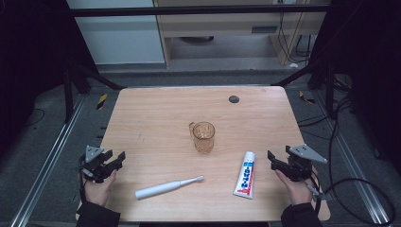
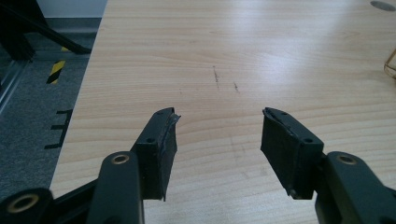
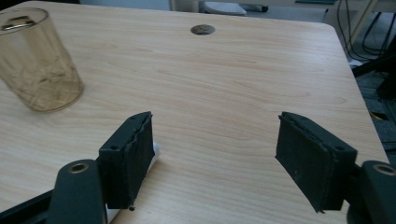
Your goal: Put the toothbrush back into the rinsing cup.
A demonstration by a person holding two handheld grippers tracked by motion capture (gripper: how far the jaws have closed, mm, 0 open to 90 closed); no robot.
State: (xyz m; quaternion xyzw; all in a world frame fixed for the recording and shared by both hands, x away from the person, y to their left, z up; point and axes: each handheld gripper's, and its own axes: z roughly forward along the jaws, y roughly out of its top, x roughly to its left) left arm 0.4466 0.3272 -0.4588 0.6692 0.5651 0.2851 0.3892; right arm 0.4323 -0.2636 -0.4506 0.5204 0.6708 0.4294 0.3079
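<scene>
The left claw [image 1: 115,161] sits at the near left edge of the desk [image 1: 156,118], its jaws spread wide with nothing but bare wood between them. Just to its right and slightly nearer the person lies the white electric toothbrush [image 1: 169,187], its head pointing away toward the right. From where I stand that looks like the riskiest pick: it is round and smooth, so a pinch that lands off its middle could roll it toward the desk's near edge or let it swing down by the heavy handle. Farther ahead, between the two claws, stands the amber glass cup [image 1: 204,137], upright, with its handle to the left; it looks light and tall enough that a brush or tube coming in low over the rim could knock it over. The toothpaste tube [image 1: 245,174] lies flat just left of the right claw [image 1: 273,161], its cap pointing away from the person. That claw is also wide and holds nothing; its left jaw already hangs over the tube's end, so closing there might only catch the cap and let the soft body sag or slip.
</scene>
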